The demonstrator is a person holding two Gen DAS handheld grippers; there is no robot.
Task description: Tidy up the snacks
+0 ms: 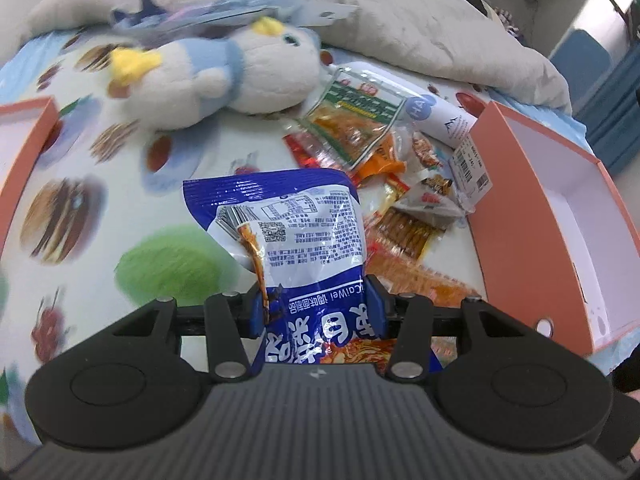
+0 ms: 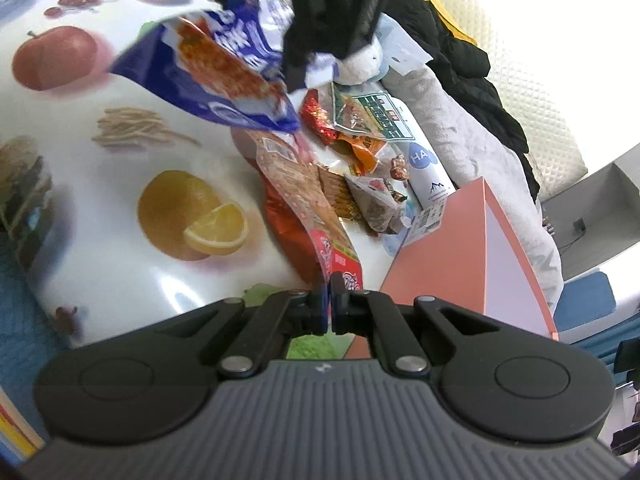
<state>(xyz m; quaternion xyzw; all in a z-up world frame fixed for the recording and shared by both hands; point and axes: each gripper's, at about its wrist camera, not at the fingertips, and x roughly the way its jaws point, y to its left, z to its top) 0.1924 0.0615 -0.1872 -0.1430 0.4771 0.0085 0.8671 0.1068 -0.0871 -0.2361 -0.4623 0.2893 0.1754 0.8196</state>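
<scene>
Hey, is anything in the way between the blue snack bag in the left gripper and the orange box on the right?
Nothing visible. The blue snack bag hangs lifted in the left gripper; only the low snack pile lies between it and the open orange box.

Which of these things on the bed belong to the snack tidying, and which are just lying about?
Part of the job:
blue snack bag, clamped in the left gripper
red snack packet, pinched by the right gripper
snack pile
orange box

Lying about:
plush toy
grey blanket
white bottle
</scene>
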